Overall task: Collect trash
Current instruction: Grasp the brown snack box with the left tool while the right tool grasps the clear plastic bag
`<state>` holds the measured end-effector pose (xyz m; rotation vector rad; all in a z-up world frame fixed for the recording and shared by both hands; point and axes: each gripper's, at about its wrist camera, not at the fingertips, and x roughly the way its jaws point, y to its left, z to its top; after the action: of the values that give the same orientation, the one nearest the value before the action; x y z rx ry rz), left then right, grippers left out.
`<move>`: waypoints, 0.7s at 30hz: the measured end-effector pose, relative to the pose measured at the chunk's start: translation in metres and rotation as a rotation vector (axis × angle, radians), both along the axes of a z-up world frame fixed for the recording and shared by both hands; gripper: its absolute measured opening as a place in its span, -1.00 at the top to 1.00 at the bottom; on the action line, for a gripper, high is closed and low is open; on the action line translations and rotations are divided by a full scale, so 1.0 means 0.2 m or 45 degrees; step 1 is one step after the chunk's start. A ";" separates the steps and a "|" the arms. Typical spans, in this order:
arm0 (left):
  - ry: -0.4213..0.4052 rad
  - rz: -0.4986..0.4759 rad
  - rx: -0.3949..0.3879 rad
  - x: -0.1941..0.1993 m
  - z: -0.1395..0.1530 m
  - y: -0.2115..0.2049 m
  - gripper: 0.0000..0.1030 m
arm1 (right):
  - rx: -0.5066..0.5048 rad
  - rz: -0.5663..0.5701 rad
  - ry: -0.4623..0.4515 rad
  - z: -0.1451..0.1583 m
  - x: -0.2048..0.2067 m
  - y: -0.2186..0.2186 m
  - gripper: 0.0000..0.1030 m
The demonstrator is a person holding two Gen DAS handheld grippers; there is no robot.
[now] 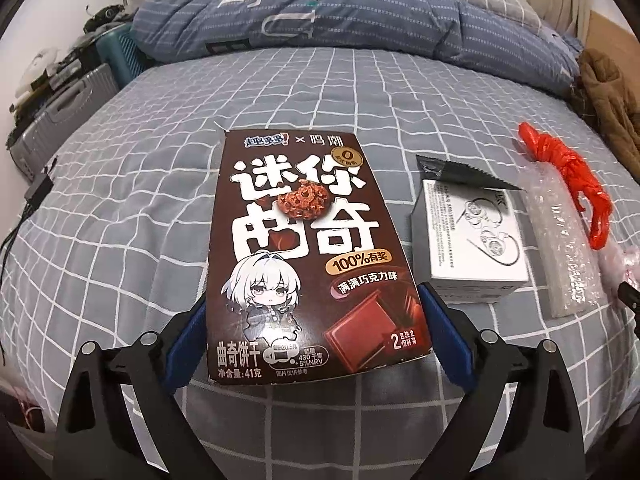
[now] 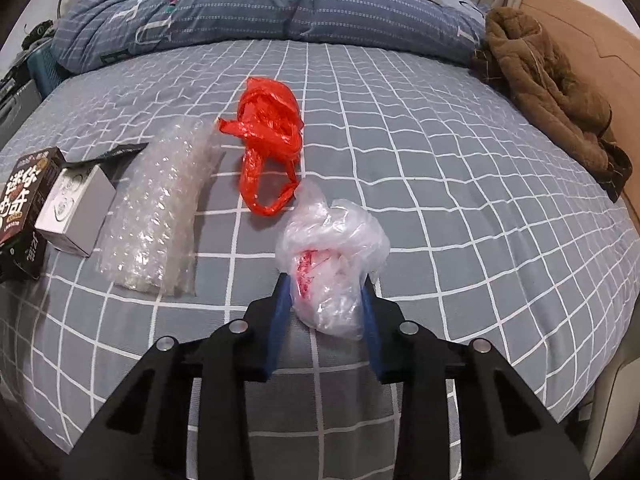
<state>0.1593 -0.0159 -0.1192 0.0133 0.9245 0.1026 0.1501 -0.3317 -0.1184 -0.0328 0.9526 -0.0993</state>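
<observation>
Straddling cookie box (image 1: 308,256) edges, left claw (image 1: 312,304) wide, right claw (image 2: 326,284) pinching clear bag (image 2: 332,264)

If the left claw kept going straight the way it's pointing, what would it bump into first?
Probably the brown cookie box, already lying between the left claw's open fingers on the checked bedsheet. Depth is hard to judge.

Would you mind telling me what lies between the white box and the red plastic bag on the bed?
A folded sheet of bubble wrap lies between the white box and the red plastic bag, clearest in the right wrist view.
</observation>
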 end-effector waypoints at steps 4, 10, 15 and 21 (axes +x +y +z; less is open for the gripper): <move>-0.013 -0.017 -0.026 -0.03 0.03 0.01 -0.80 | 0.031 0.006 -0.045 0.06 -0.02 0.01 0.38; -0.031 -0.043 -0.098 -0.09 0.09 0.03 -0.80 | 0.073 0.027 -0.124 0.16 -0.07 0.04 0.38; -0.055 -0.058 -0.138 -0.14 0.14 0.05 -0.79 | 0.083 0.064 -0.163 0.21 -0.10 0.11 0.38; -0.082 -0.086 -0.161 -0.22 0.20 0.06 -0.79 | 0.109 0.100 -0.200 0.26 -0.15 0.18 0.38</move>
<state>0.1160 -0.0047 -0.0791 -0.0754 0.8637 -0.0182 0.1205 -0.2967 -0.0656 0.0165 0.7970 0.0117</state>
